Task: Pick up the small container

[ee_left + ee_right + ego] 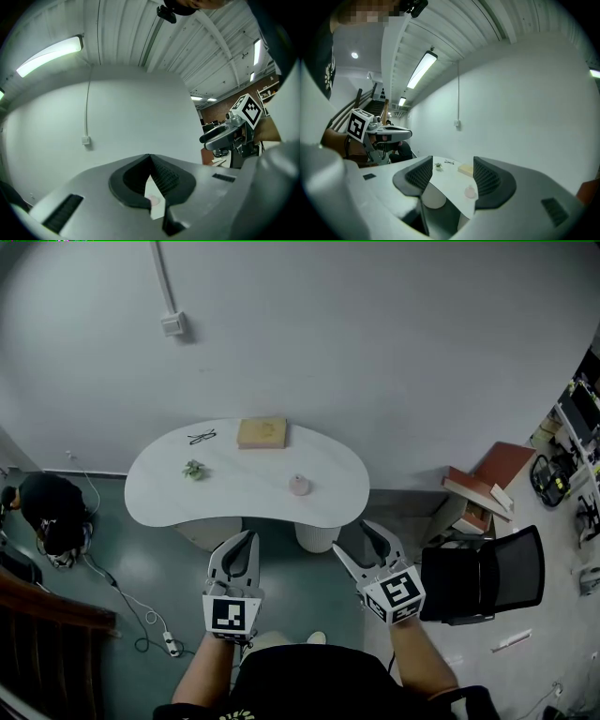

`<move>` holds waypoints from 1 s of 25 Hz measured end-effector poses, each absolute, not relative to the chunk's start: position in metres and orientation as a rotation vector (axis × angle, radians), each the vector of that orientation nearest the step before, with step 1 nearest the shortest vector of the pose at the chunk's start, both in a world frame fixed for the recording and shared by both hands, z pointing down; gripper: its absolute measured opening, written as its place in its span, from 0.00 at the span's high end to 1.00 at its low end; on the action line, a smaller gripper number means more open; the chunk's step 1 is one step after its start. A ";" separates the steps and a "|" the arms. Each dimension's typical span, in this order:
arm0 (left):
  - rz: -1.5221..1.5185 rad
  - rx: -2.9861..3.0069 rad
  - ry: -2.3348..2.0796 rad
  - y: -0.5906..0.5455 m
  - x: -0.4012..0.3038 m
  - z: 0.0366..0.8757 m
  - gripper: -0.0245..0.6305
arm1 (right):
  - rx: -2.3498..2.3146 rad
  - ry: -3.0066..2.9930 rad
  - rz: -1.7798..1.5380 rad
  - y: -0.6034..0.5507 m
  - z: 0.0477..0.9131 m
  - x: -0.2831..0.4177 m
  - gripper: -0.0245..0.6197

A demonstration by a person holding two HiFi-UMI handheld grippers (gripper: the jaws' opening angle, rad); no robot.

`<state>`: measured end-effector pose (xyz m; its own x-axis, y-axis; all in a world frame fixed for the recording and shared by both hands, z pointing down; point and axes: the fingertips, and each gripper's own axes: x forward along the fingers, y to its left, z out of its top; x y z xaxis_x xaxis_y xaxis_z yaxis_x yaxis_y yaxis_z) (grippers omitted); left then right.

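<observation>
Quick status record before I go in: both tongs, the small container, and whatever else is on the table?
left tongs: tips together, nothing held, short of the table
right tongs: open, nothing held, short of the table
small container: pink, on the table near its front edge, untouched
other items: glasses, tan book, small plant, farther back and left

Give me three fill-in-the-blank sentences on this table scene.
The pink container stands on the white ___.
Only the ___ claw is open.
In the head view, the plant sits to the ___ of the container.
Missing words: table; right; left.
</observation>
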<state>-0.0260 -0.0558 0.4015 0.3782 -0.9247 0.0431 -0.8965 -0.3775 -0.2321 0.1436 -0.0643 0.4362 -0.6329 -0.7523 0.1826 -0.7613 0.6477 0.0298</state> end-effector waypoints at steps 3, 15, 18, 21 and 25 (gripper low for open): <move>-0.241 -2.452 1.665 -0.057 -0.030 0.402 0.96 | 1.220 -2.695 0.071 -0.066 0.436 0.143 0.55; -0.315 -2.463 1.646 -0.083 -0.048 0.419 0.96 | 1.215 -2.698 0.091 -0.096 0.449 0.129 0.55; -0.315 -2.472 1.639 -0.104 -0.052 0.421 0.96 | 1.218 -2.691 0.083 -0.113 0.449 0.123 0.55; -0.261 -2.483 1.626 -0.128 -0.053 0.419 0.96 | 1.217 -2.680 0.082 -0.134 0.450 0.118 0.55; -0.275 -2.523 1.610 -0.164 -0.055 0.422 0.96 | 1.221 -2.673 0.099 -0.167 0.453 0.108 0.55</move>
